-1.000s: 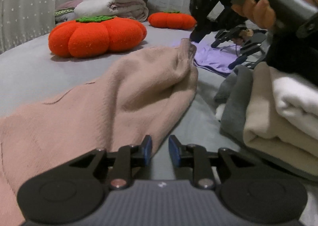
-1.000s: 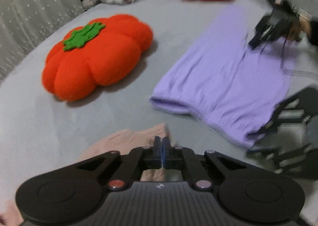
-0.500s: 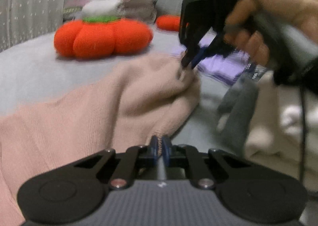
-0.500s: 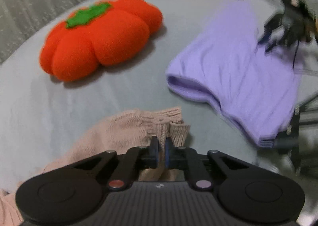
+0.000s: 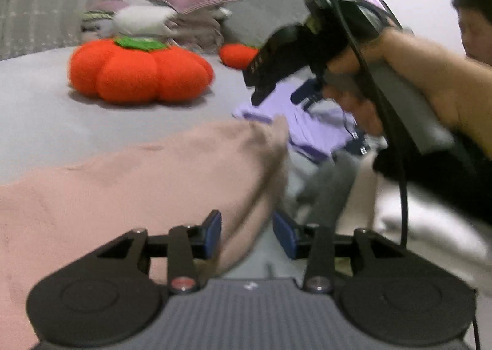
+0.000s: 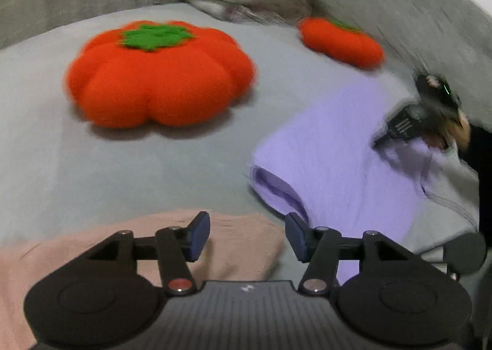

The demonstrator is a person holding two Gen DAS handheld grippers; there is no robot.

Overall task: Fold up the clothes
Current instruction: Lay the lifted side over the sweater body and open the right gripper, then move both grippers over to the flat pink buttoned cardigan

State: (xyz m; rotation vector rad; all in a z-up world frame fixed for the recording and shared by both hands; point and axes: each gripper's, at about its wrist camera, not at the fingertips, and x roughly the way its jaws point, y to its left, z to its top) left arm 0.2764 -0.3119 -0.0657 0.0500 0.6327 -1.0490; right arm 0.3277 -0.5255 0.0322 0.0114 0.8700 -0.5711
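Both claws opening over a pink sweater on the bed.
The left claw [image 5: 247,234] parts with the pink sweater's [image 5: 129,190] edge loose between its pads; the right claw [image 6: 247,236] spreads above the sweater's hem, near a lilac garment [image 6: 335,147].

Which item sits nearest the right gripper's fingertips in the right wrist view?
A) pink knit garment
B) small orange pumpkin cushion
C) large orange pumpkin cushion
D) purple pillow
A: the pink knit garment lies directly under and between the fingertips of the right gripper, whose jaws are opening with no pad pressing on it; the large orange pumpkin cushion sits well beyond, further up the bed.
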